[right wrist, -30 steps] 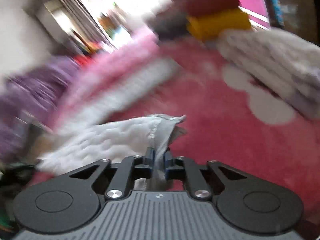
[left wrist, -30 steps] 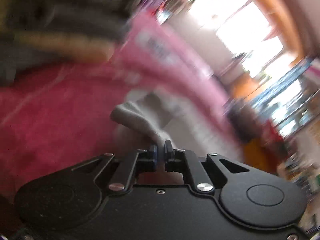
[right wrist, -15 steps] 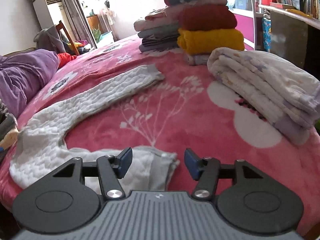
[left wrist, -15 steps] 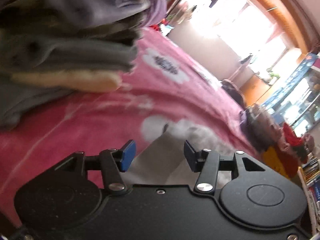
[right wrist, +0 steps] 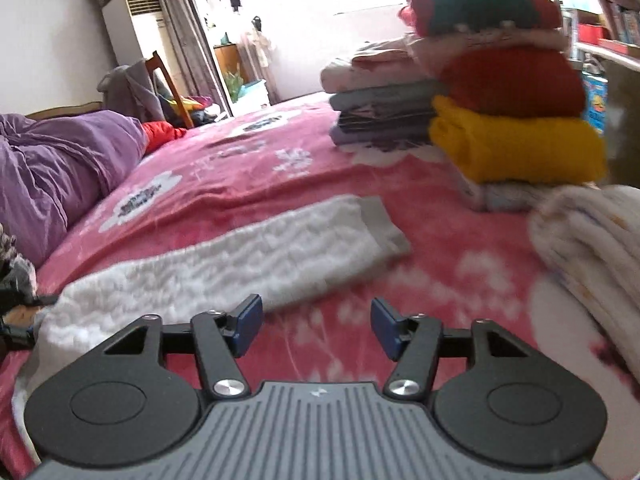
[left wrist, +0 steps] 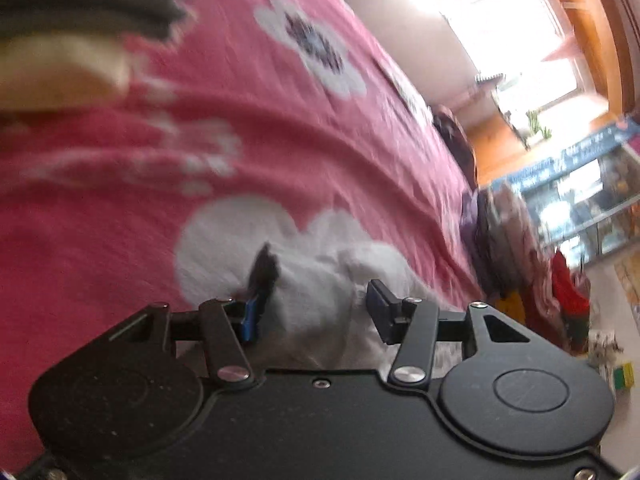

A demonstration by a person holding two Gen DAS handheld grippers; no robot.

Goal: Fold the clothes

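Note:
A white quilted garment (right wrist: 224,264) with a grey cuff lies flat on the pink flowered blanket (right wrist: 248,168), its leg stretching away to the right. My right gripper (right wrist: 316,326) hovers open just in front of it, nothing between the fingers. In the left wrist view a bunched end of the same white garment (left wrist: 316,296) lies between the jaws of my left gripper (left wrist: 316,304), which stands open and does not clamp it. The blanket (left wrist: 248,136) fills that view.
Stacks of folded clothes (right wrist: 492,92) stand at the far right of the bed, with a folded white blanket (right wrist: 592,248) nearer. A purple quilt (right wrist: 60,168) lies at the left. A grey and cream folded pile (left wrist: 68,32) sits top left in the left wrist view.
A second ago both grippers were shut on the white garment. Both have opened and let it drop onto the blanket; the right one has since moved forward over the leg.

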